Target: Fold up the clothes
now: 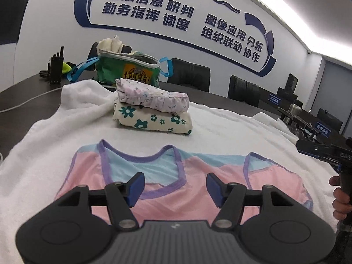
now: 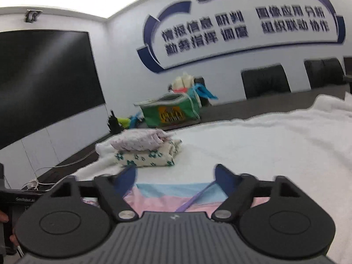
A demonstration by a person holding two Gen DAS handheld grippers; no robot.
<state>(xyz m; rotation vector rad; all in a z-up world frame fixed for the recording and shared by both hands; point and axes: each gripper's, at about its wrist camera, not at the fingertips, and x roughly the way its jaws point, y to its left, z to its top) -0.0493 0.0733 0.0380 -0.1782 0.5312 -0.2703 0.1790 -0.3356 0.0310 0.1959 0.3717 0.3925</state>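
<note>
Both my grippers are spread wide, holding nothing: left gripper [image 1: 175,187], right gripper [image 2: 175,176]. One pink-and-blue top [image 1: 176,176] lies flat on the white towel [image 1: 231,129]. Two folded garments [image 1: 151,110] are stacked beyond it, with one green bag [image 1: 123,70] behind.

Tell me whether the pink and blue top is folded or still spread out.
Spread out. The pink and blue top lies flat on the white towel, neckline and both armholes showing, no fold visible.
</note>
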